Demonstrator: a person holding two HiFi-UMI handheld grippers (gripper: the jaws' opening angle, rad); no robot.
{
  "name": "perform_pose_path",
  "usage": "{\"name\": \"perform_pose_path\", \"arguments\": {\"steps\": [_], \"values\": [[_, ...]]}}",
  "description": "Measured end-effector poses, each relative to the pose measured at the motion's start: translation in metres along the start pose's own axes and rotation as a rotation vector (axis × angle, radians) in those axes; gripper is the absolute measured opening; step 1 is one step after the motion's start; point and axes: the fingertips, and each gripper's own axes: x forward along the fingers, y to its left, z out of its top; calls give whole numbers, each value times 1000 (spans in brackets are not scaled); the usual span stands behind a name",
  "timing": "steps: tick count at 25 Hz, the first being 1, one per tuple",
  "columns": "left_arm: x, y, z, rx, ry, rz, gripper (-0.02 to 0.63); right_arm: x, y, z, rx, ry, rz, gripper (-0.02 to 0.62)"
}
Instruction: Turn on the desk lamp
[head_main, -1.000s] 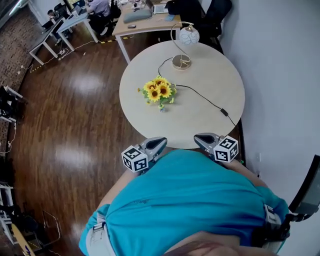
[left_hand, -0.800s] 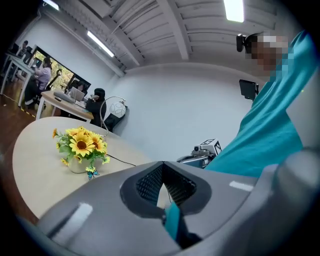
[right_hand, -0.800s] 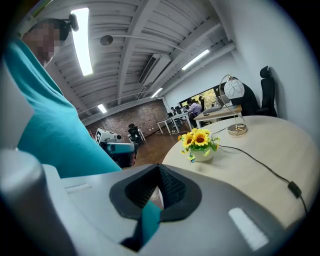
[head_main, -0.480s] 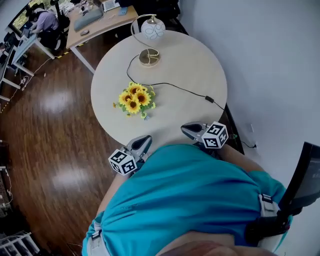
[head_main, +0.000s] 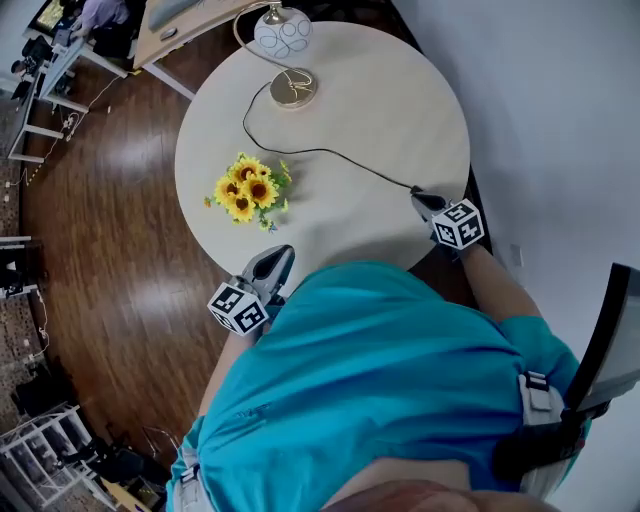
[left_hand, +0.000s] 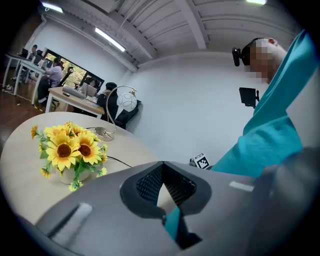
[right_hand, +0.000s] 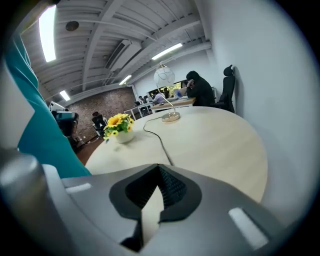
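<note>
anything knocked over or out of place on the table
Nothing stands out. The lamp stands upright near the far edge of the table, the sunflowers sit upright, and the cord lies loosely across the top toward the right gripper.

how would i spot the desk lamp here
On the round table, look at the far edge, beyond the sunflowers. The desk lamp stands there: a white globe shade on a curved gold stem, with a black cord trailing from its base.

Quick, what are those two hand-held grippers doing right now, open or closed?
Left hand-held gripper: closed, empty.
Right hand-held gripper: closed, empty.
</note>
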Motion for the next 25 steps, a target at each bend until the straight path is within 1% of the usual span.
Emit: {"name": "perform_pose_path", "arguments": {"steps": [2, 4, 8, 13, 17, 21, 25], "values": [[5, 5, -5, -12, 0, 27, 20, 8, -31, -15, -13, 53, -25, 2], [9, 12, -11, -23, 6, 58, 20, 20, -52, -32, -34, 109, -35, 2], [14, 25, -18, -27, 21, 78, 20, 41, -73, -62, -13, 186, -49, 2], [13, 36, -27, -24, 46, 85, 20, 55, -82, -92, -1, 232, -66, 2], [10, 32, -25, -9, 57, 88, 20, 50, -81, -93, 19, 223, -77, 2], [7, 21, -19, -5, 65, 81, 20, 39, -72, -87, -28, 255, -81, 2], [8, 22, -19, -3, 66, 78, 20, 44, -67, -89, -101, 296, -88, 2]]}}
